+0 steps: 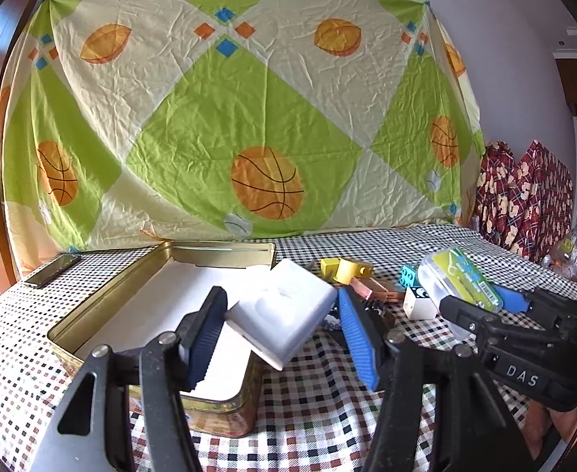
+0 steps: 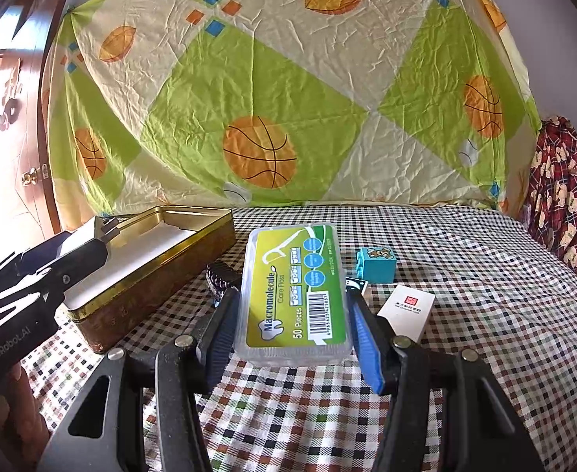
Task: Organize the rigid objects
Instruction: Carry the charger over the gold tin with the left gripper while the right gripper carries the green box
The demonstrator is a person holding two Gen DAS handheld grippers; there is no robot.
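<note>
White and smooth, a small plastic case (image 1: 284, 310) sits tilted between the two blue pads of the left gripper (image 1: 280, 328). The pads press on its two sides, so the left gripper is holding it. The case hangs over the near corner of a gold metal tin (image 1: 92, 316). The tin is open, with a white lining inside and nothing else to be seen in it. It stands on a table with a checked cloth (image 1: 316, 405).

The right gripper (image 2: 292, 316) holds a clear floss pick box (image 2: 294, 295) with a green and yellow label. Its pads squeeze the long sides of the box. The box is lifted a little above the cloth and tips up at the far end.

In the right wrist view, a teal toy block (image 2: 377, 265) with a bear picture sits on the cloth just behind the box, to the right. A small white card box (image 2: 408, 312) lies near the right pad. A dark beaded band (image 2: 219, 277) peeks out between the tin and the floss box.

In the left wrist view, yellow toy pieces (image 1: 345, 267) and a pink-brown block (image 1: 369, 289) lie behind the white case. A white cube (image 1: 420, 303) sits beside them. A dark phone (image 1: 52, 269) lies at the far left edge of the table.

A big sheet with basketballs (image 1: 267, 183) on it hangs behind the table.
</note>
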